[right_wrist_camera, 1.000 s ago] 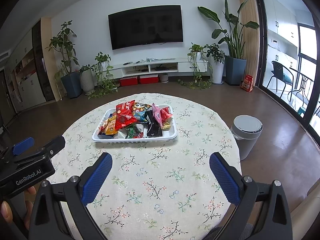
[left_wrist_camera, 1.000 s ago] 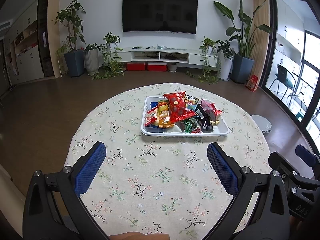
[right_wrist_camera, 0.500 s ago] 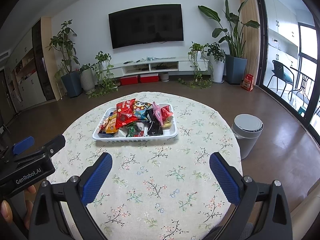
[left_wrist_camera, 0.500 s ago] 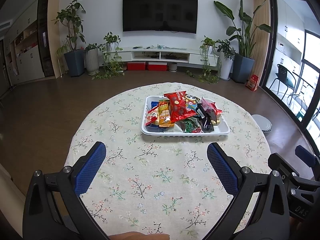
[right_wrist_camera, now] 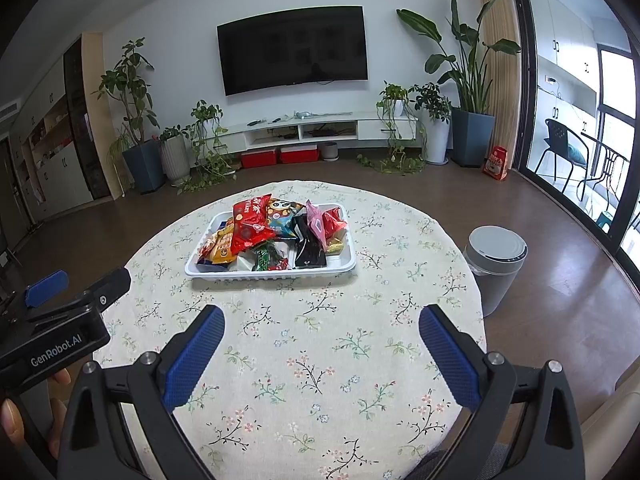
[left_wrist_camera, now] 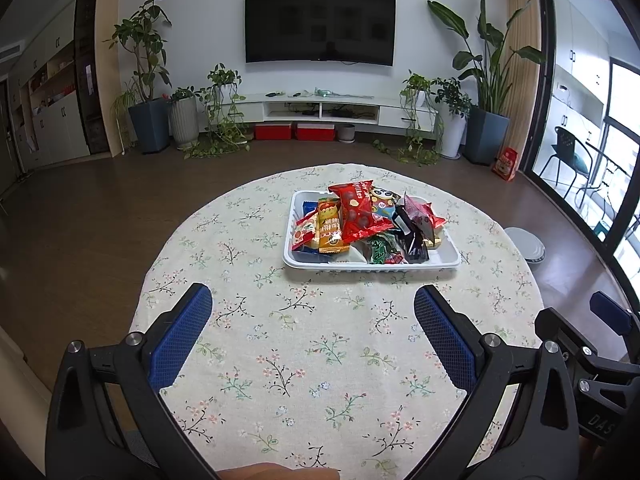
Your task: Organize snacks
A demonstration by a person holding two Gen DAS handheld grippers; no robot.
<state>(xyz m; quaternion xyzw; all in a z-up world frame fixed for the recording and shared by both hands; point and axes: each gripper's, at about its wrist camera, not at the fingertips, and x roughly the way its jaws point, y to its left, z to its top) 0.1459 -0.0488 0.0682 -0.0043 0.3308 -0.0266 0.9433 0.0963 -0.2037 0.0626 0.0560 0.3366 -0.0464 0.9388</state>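
Observation:
A white tray point(left_wrist_camera: 448, 258) point(right_wrist_camera: 200, 270) sits toward the far side of the round table, piled with several snack packets. A red packet point(left_wrist_camera: 360, 212) point(right_wrist_camera: 250, 222) lies on top, with an orange one point(left_wrist_camera: 329, 226) at its left and a black one point(right_wrist_camera: 309, 248) at the right. My left gripper point(left_wrist_camera: 312, 316) hangs open over the near part of the cloth, well short of the tray, with nothing between its blue pads. My right gripper point(right_wrist_camera: 320, 328) is likewise open and empty. In the right wrist view the left gripper's body point(right_wrist_camera: 60, 332) shows at the left.
The round table wears a floral cloth point(left_wrist_camera: 320, 360) point(right_wrist_camera: 320, 360). A grey lidded bin point(right_wrist_camera: 496, 264) point(left_wrist_camera: 526, 244) stands on the floor by the table's right edge. Plants, a TV and a low shelf line the far wall.
The tray looks very slightly nearer and lower in both views than before. Both grippers remain wide open and empty.

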